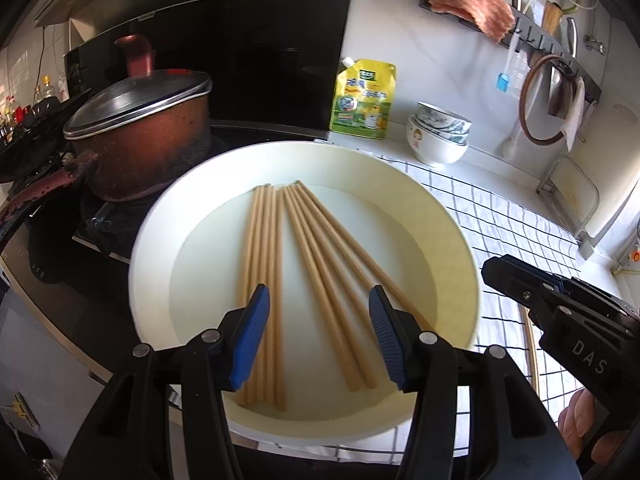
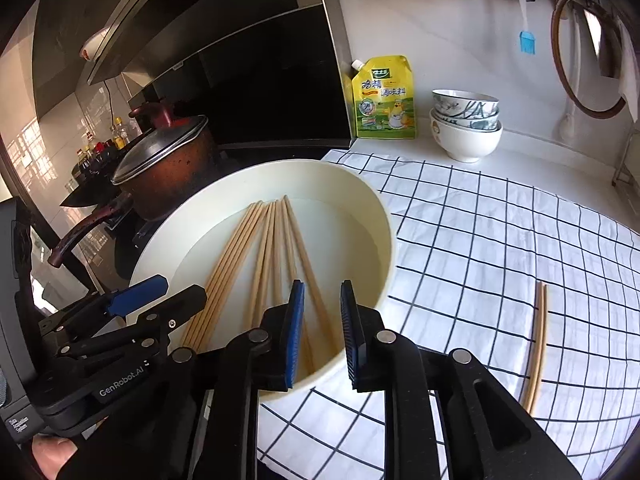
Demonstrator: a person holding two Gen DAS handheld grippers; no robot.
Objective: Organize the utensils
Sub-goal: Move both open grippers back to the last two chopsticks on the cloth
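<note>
Several tan wooden chopsticks [image 1: 316,272] lie in a round cream basin [image 1: 448,216], in two loose bundles fanning toward me. My left gripper [image 1: 318,304] is open and empty, hovering over the basin's near half. In the right wrist view the same chopsticks [image 2: 272,248] lie in the basin [image 2: 384,216]. My right gripper [image 2: 322,300] is open and empty above the basin's near right rim. A separate pair of chopsticks [image 2: 538,344] lies on the checked cloth at the right. The left gripper [image 2: 160,292] shows at lower left there, and the right gripper's body [image 1: 560,304] shows at the right in the left wrist view.
A lidded brown pot [image 1: 140,136] stands on the stove left of the basin. A yellow seasoning pouch [image 2: 384,96] and stacked bowls [image 2: 466,124] stand by the back wall. A white checked cloth [image 2: 500,232] covers the counter. Utensils hang on a wall rack [image 1: 520,24].
</note>
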